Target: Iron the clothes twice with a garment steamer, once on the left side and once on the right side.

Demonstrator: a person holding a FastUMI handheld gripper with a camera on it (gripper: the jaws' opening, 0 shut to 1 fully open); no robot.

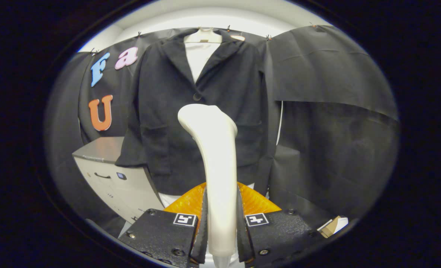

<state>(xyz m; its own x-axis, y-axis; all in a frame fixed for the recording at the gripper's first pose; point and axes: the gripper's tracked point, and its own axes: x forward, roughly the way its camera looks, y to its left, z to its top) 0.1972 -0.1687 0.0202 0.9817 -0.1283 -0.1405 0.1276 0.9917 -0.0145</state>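
Observation:
A white garment steamer [215,156] stands upright between my fingers, its head rising in front of the jacket's lower middle. My gripper [221,223] is shut on the steamer's handle, both fingers pressing its sides. Beyond it hangs a black jacket [168,100] on a white hanger [203,36], over a white shirt [199,57], against the booth's black cloth wall. The steamer's head is held a little short of the cloth, near the jacket's centre line below its button [197,96].
A grey cabinet [110,175] with a drawer handle stands to the left, partly behind the jacket's sleeve. An orange ribbed thing [259,203] lies just behind the fingers. A small cardboard box [332,226] sits low on the right. Black cloth [332,123] drapes the right side.

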